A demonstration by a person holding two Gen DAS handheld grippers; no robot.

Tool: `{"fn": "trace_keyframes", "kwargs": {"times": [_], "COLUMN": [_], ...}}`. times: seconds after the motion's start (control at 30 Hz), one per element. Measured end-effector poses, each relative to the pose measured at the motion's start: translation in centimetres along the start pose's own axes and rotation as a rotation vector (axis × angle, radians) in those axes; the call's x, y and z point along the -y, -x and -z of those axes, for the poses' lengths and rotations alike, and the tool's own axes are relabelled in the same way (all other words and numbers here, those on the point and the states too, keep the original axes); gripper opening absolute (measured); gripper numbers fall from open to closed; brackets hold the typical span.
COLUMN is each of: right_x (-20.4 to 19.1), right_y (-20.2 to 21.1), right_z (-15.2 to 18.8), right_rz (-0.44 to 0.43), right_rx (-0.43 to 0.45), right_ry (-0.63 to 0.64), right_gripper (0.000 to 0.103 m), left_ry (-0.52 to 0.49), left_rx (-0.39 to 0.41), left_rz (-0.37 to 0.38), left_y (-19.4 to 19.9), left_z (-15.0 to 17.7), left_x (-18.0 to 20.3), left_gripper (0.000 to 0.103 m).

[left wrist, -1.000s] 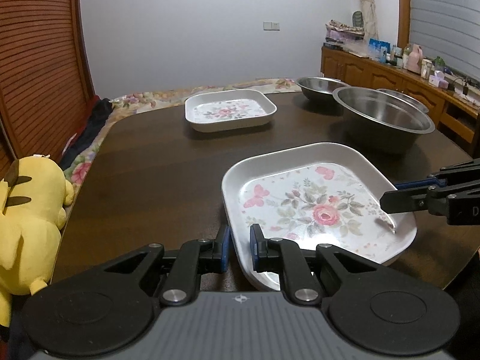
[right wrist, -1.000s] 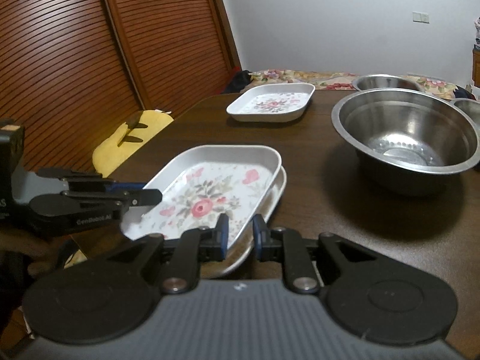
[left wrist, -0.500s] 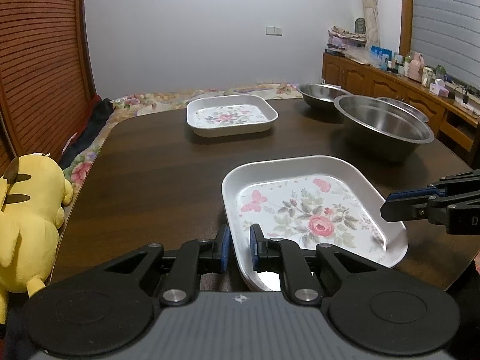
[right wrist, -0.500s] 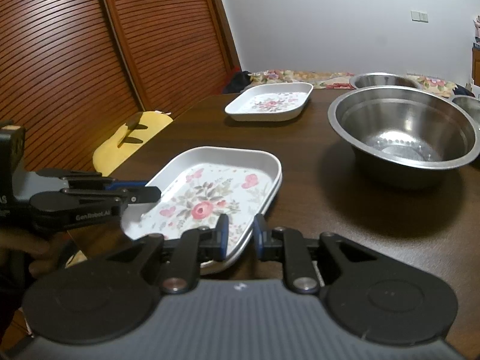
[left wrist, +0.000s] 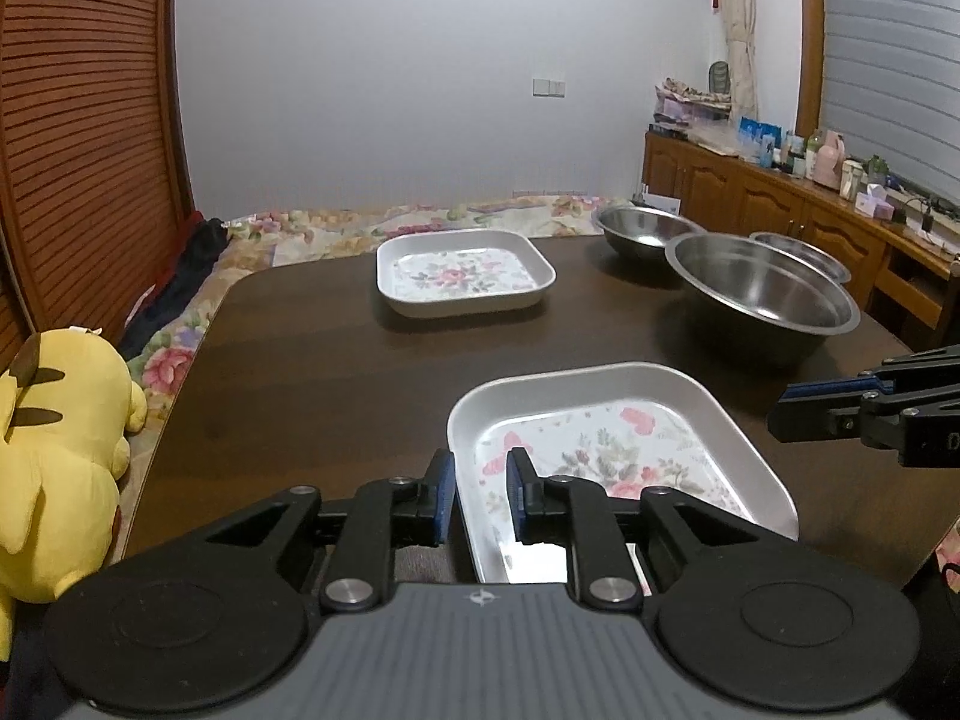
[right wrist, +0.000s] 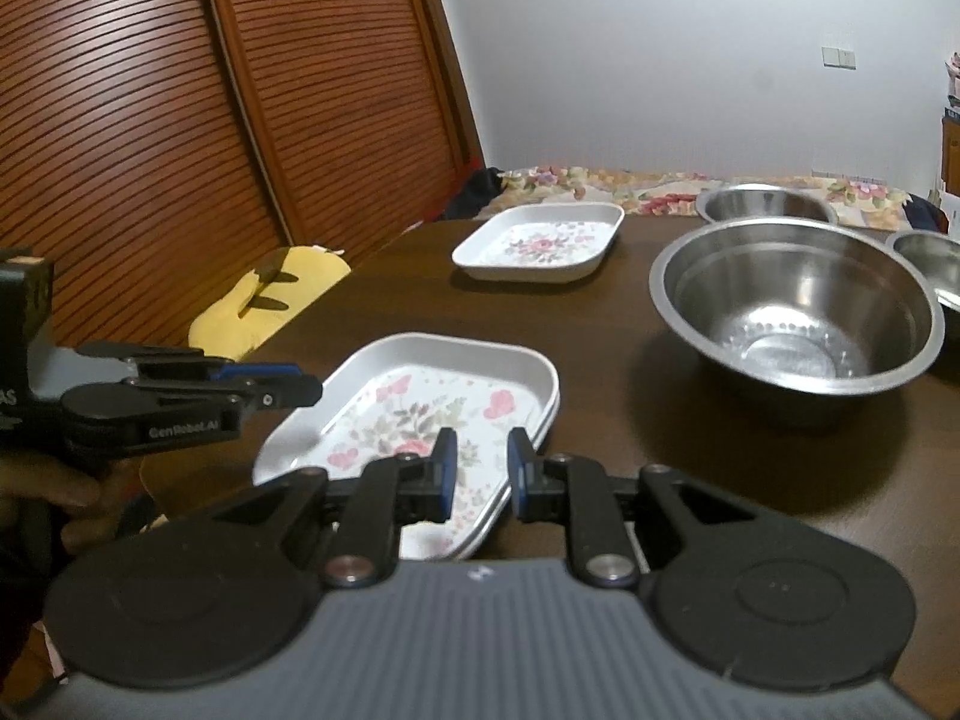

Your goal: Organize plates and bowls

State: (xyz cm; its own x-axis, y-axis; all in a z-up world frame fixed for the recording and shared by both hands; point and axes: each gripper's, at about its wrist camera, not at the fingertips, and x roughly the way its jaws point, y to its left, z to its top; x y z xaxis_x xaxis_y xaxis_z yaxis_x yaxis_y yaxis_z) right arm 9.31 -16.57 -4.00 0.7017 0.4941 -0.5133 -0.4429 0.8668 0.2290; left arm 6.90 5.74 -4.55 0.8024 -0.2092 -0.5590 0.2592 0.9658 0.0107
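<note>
A white floral square plate lies nested on a second like plate on the dark table near its front edge; the pair also shows in the right wrist view. My left gripper is open, its fingers astride the plate's near-left rim without clamping it. My right gripper is open over the plate's near-right rim, apart from it. Another floral plate lies at the far middle.
Three steel bowls stand at the right: a large one, a smaller one behind it, and another partly hidden. A yellow plush toy lies off the table's left edge. A wooden sideboard lines the right wall.
The top plate has been lowered onto the plate beneath it. Both grippers have opened a little and drawn back and up from the stack.
</note>
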Motion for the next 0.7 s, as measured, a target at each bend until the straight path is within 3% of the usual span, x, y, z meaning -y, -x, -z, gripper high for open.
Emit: {"fn": "trace_keyframes", "kwargs": {"times": [0.53, 0.7], "right_x": [1.1, 1.8], "right_y": [-0.1, 0.1], "right_z": [-5.4, -7.1], "right_rz": [0.019, 0.019], "right_rx": [0.069, 0.103], "right_ry": [0.032, 0.001], "right_gripper": [0.023, 0.034], "left_ry": [0.003, -0.002], "left_rx": [0.061, 0.088], "left_rz": [0.003, -0.002], "left_y": [-0.4, -0.4], "left_z": [-3.7, -5.1], "left_x": [-0.6, -0.8], "left_gripper": [0.033, 0.034]}}
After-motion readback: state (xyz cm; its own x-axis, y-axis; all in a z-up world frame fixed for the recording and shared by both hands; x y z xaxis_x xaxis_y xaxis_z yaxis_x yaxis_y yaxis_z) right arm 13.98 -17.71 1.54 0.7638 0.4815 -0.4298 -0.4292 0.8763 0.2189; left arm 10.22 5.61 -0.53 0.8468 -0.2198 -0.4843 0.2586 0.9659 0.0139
